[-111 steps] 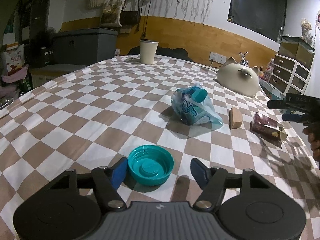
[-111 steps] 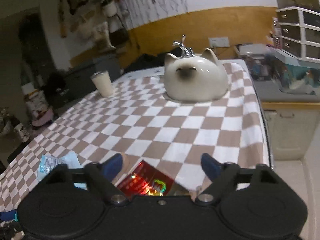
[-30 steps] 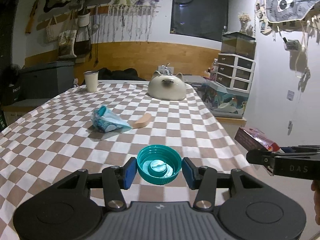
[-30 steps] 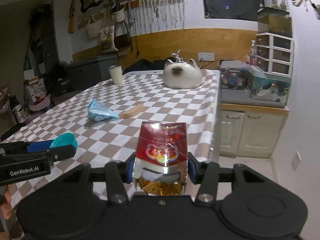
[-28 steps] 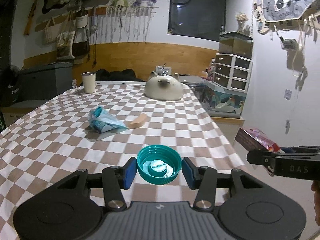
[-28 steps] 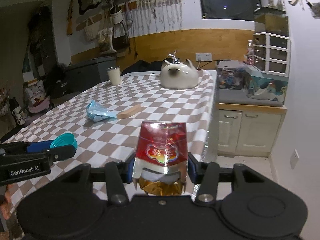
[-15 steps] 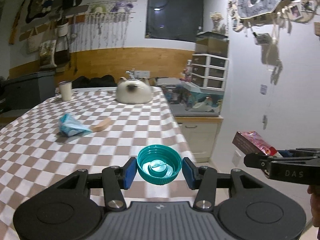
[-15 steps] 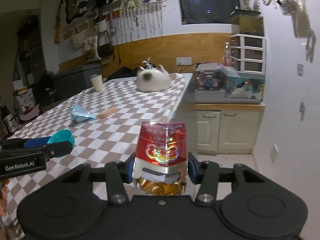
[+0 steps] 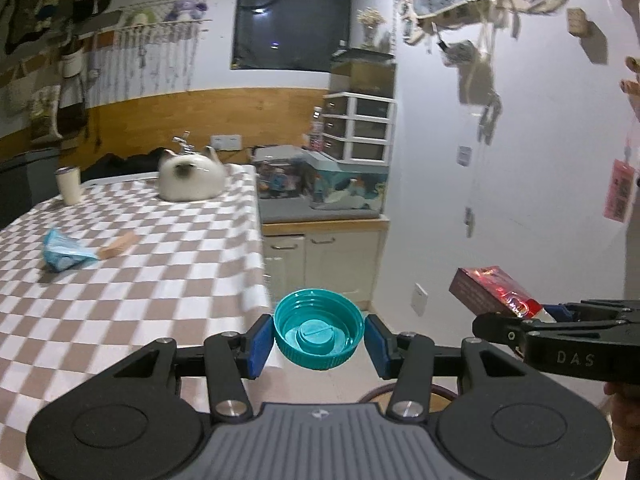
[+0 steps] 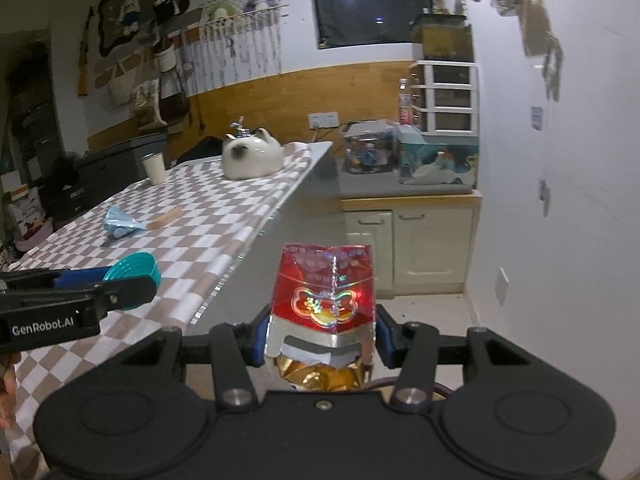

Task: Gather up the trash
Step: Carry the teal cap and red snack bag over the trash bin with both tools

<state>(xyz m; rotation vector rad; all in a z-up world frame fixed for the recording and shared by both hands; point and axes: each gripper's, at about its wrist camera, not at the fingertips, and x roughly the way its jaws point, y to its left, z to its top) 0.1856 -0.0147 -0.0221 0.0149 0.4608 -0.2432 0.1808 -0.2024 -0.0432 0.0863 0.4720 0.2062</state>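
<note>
While held off checkered table (image 9: 120,280) edge, left gripper (image 9: 319,340) clamps round teal plastic lid (image 9: 319,328); right gripper (image 10: 322,334) clamps torn red foil packet (image 10: 323,292).

The checked table (image 9: 168,280) bears a blue wrapper (image 9: 64,254), wooden block (image 9: 118,245), cup (image 9: 69,186) and cat-shaped pot (image 9: 191,179).

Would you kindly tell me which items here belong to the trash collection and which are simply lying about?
Trash:
- teal cap, in the left gripper
- red packet, in the right gripper
- blue wrapper, on the table

Lying about:
- cat figure
- cup
- wooden block
</note>
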